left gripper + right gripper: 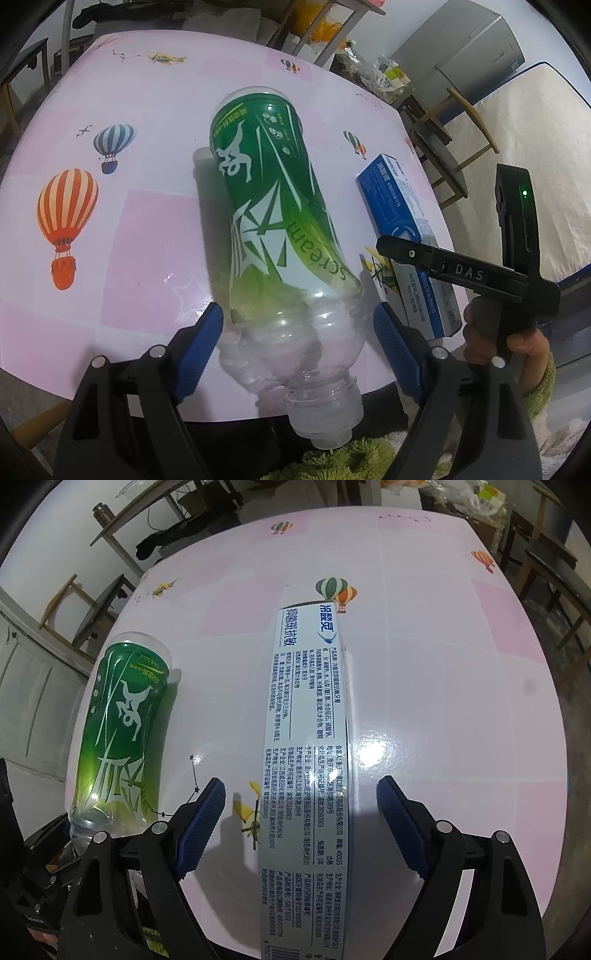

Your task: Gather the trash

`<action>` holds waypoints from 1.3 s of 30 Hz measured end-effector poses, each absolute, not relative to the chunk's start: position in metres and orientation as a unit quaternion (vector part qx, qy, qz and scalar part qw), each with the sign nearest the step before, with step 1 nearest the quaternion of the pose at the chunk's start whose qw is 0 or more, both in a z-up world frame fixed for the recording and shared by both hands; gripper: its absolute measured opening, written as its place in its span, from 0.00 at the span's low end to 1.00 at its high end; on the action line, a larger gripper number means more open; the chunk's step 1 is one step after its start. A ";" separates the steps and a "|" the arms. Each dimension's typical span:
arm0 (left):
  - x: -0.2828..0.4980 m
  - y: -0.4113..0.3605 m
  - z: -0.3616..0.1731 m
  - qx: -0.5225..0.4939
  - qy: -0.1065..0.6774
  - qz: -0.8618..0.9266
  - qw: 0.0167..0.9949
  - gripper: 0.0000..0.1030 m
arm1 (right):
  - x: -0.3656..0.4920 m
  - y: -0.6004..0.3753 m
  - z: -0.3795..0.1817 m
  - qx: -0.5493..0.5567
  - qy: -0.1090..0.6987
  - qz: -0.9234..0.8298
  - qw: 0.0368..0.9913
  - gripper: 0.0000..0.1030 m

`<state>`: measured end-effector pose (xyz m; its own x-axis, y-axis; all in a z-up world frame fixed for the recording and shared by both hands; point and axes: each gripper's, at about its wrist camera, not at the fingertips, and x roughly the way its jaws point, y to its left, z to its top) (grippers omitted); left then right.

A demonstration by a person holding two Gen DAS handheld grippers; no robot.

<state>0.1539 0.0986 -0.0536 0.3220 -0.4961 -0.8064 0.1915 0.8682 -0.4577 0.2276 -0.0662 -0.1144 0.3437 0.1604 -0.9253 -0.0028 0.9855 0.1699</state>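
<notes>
Both tools wide, left tool (297,343) astride bottle (273,206), right tool (301,823) astride box (306,738) — near end cut off

A table (155,92) wears a glossy pink and white checked cover printed with hot-air balloons, small planes and star lines; an orange-striped balloon print (66,225) lies toward its left edge. Past the far right corner, a wooden chair (454,155) with a dark seat stands close to the edge. Behind it sit crumpled plastic bags (384,74) and a grey cabinet (472,48). Past the left edge stands another wooden chair (88,609), and beyond it a shelf with a metal flask (103,513).
</notes>
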 end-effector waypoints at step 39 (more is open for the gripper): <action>0.167 0.097 -0.054 -0.147 0.545 -0.246 0.788 0.82 | 0.221 -0.088 -0.111 0.124 0.573 0.069 0.807 0.80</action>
